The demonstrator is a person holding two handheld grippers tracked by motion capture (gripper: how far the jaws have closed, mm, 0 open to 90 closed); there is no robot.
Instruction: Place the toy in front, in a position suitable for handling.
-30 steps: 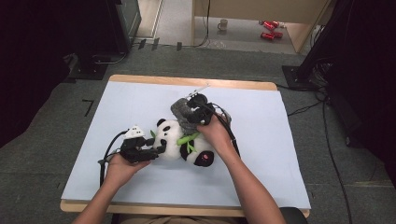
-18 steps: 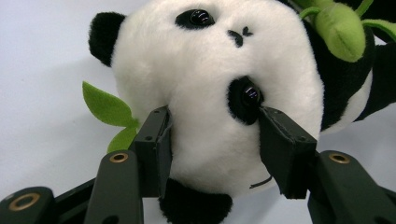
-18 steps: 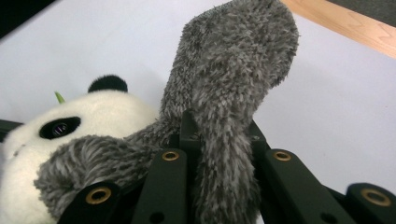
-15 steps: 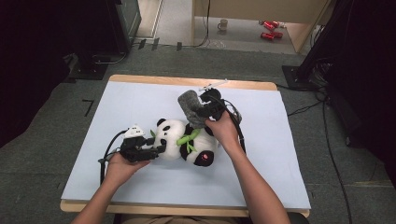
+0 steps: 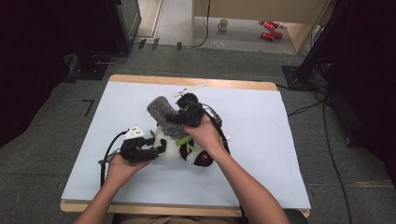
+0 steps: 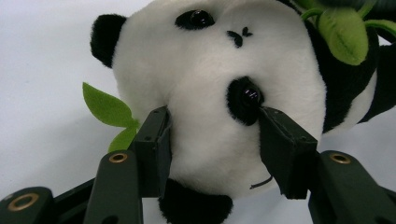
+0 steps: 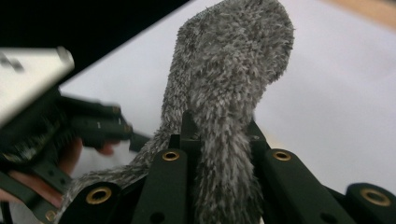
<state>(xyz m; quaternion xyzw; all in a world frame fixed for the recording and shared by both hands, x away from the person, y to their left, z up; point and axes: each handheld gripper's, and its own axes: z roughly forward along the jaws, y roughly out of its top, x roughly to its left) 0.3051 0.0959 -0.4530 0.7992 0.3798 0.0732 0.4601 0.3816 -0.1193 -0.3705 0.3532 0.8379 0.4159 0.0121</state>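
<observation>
Left jaws pin the panda's head while the right jaws lift a grey fuzzy sock over it.

The plush panda (image 5: pixel 180 147) lies on the pale blue table mat (image 5: pixel 280 149), its head squeezed between the left gripper (image 6: pixel 212 140) jaws, body stretching away from them toward the right hand. The grey sock (image 7: pixel 229 93) is pinched tight in the right gripper (image 7: pixel 219 135), rising long and limp beyond the jaw tips, just above the panda. The right hand (image 5: pixel 205 135) is the nearer to it, wrist arched over the toy; the left forearm lies low.
</observation>
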